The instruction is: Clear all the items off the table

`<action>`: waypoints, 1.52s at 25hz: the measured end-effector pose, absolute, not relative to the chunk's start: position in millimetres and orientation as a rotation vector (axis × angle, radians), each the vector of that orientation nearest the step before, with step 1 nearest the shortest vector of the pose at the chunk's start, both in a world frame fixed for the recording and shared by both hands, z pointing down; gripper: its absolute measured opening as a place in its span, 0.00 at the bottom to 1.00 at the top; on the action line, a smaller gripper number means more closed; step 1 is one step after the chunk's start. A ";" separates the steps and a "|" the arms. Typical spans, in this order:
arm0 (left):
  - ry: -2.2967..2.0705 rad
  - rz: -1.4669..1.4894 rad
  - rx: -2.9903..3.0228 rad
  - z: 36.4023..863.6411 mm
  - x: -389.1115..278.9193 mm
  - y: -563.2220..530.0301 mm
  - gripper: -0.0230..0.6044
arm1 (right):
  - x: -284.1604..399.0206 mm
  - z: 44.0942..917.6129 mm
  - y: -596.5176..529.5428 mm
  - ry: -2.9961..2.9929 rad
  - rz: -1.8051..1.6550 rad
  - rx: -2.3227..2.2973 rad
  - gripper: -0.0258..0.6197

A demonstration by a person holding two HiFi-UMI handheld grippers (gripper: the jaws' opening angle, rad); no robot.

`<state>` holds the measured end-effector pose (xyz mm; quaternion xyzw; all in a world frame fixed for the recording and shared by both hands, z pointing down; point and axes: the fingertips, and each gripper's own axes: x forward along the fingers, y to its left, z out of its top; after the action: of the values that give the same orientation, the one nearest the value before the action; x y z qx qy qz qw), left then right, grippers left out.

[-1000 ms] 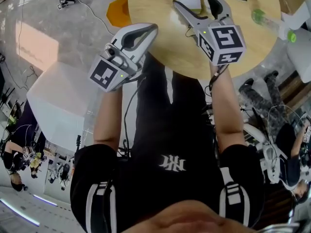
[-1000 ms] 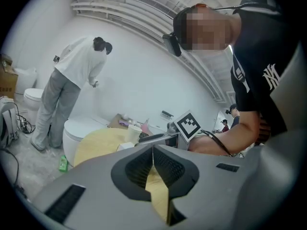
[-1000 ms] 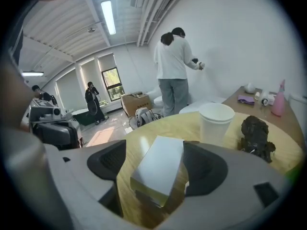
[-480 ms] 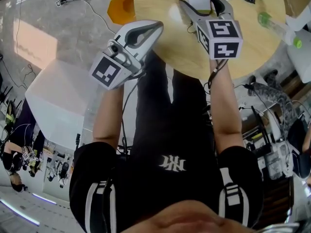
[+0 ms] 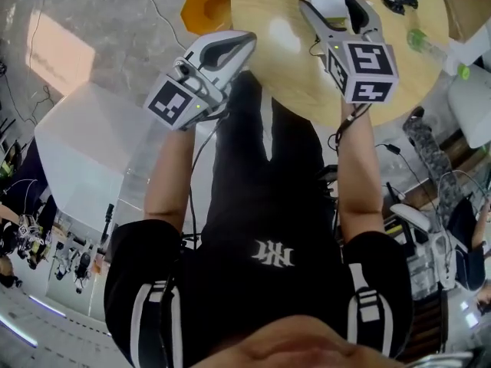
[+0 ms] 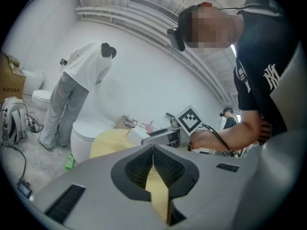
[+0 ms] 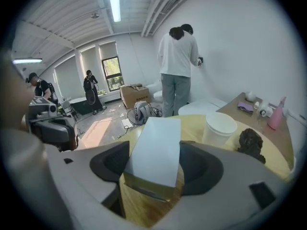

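ok so progress check: basically at the start tbh. my right gripper (image 7: 156, 166) is down over the round wooden table (image 5: 280, 60) w/ the white box (image 7: 156, 145) sitting between its jaws. the jaws have just been closing in on it, but afaict the pads aren't clamped yet. there's a sliver of tabletop showing beside the box on one side, so i'd call that hand released, not gripping. the box is resting on the table in front of me, not lifted. my left gripper (image 6: 153, 151) hangs off the table edge on the other side, pads pinched together w/ nothing in them, so it's idle rn. what's left: pretty much everything i can see. besides the box there's a white cup (image 7: 219, 127) just behind it and a black lumpy thing (image 7: 252, 145) (can't tell what it is) right of the cup. there's also a greenish clear bottle (image 5: 430, 46) lying on its side by the table's right edge. imo the step in hand is only the first pick: finish the squeeze on the box, lift it, carry it off. then same again for the cup, the black thing and the bottle. can't see where the stuff's meant to go.
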<state>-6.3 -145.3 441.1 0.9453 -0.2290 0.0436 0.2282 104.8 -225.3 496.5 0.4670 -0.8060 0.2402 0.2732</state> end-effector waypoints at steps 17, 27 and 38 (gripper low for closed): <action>-0.930 0.097 2.536 439.4 -171.1 -78.4 0.06 | -117.1 425.3 -172.7 -2.577 0.463 0.960 0.55; -0.851 0.150 2.519 514.6 -250.9 -67.5 0.06 | -235.0 540.5 -143.1 -2.560 0.581 0.942 0.55; -0.818 0.187 2.466 631.7 -257.7 -74.7 0.06 | -216.7 724.6 -128.3 -2.454 0.590 0.913 0.55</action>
<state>-257.7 -74.7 631.7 0.9128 -0.3029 0.0691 0.2650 -216.7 -128.3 724.6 0.3313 -0.8905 0.2139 0.2267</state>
